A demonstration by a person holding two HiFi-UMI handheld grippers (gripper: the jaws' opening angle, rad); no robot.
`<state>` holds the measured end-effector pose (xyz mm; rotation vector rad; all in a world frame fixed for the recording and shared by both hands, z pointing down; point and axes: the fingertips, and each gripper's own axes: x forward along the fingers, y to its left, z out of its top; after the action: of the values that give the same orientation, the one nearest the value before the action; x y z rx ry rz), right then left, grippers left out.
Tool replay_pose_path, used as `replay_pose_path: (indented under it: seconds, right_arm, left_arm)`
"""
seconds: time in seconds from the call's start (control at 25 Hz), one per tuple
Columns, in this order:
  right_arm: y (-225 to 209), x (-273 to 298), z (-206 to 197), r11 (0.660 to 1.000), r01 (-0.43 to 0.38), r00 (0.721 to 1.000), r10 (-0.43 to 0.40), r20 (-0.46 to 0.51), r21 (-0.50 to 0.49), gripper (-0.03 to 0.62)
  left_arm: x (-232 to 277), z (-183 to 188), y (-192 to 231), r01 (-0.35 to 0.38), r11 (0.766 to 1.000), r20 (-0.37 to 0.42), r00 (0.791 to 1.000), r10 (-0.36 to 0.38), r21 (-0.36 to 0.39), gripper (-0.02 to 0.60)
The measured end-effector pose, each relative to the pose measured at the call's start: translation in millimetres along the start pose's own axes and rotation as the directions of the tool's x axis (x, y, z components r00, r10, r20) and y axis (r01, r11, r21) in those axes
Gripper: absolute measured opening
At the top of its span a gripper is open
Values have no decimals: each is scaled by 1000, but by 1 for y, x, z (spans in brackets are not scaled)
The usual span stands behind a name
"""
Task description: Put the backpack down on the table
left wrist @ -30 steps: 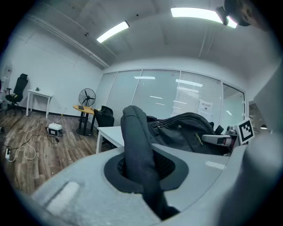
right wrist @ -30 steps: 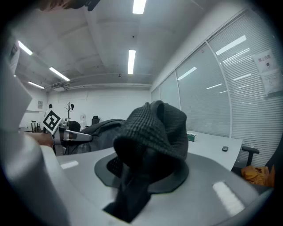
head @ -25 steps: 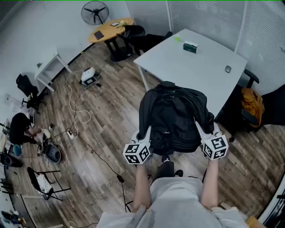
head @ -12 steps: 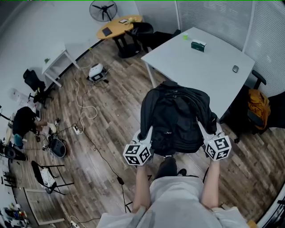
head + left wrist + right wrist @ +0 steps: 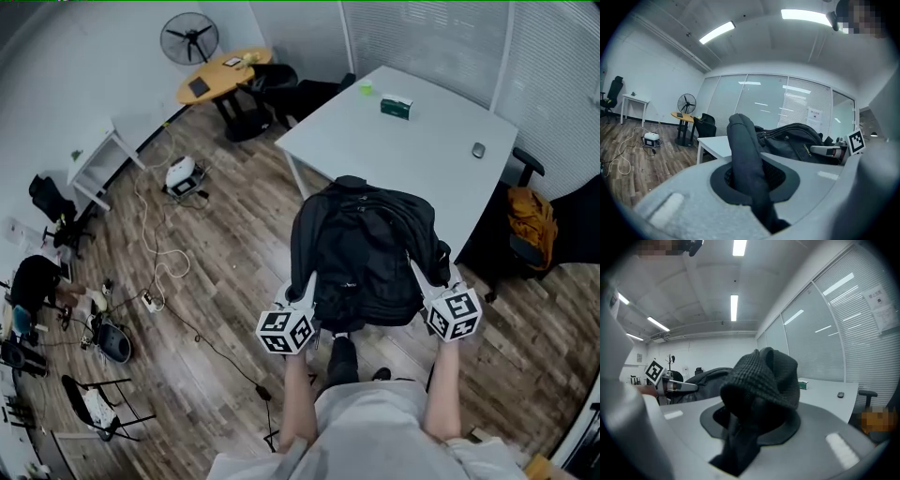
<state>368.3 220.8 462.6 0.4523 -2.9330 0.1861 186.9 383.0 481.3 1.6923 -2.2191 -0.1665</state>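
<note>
two jaw-pinched straps [image 5: 743, 154], gripper views only

your backpack [image 5: 364, 253] hides the worktop's [image 5: 412, 141] near edge; its straps [image 5: 743, 150] bury the grip inside your left tool [image 5: 751, 180] and right tool [image 5: 754, 423].

White rectangular tabletop [image 5: 417, 155]. Lying on it: green box [image 5: 397, 106] toward the far edge; small green object [image 5: 365, 89] beside the far corner. Small dark item [image 5: 479, 149] at right.

Open-plan office: blind-covered glass partitions [image 5: 422, 42] behind a large white surface [image 5: 412, 155]; left of it, a small round surface [image 5: 225, 75], black office chairs [image 5: 272, 77] and a pedestal fan [image 5: 190, 39]; strip lights [image 5: 717, 32] overhead.
</note>
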Motion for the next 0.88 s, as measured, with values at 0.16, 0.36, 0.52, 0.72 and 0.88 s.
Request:
replay_pose_path:
  seconds: [0.16, 0.36, 0.52, 0.72, 0.88]
  right_arm:
    - [-17, 21, 6, 999, 39, 999, -39, -7, 6, 104]
    - [-38, 55, 19, 996, 89, 996, -89, -11, 0, 104]
    - [-59, 82, 29, 992, 124, 992, -124, -13, 2, 106]
    - [-71, 131, 41, 990, 143, 990, -143, -8, 2, 106]
    - [-69, 169, 47, 990, 142, 990, -142, 8, 3, 106]
  left_arm:
    - [32, 11, 12, 44, 999, -13, 999, -44, -6, 30]
    - [80, 26, 32, 88, 996, -21, 996, -88, -12, 30]
    - [117, 40, 46, 124, 992, -20, 992, -125, -19, 29]
    - [159, 61, 79, 152, 988, -18, 988, -152, -13, 29]
    - [176, 76, 111, 155, 988, -3, 988, -155, -6, 29]
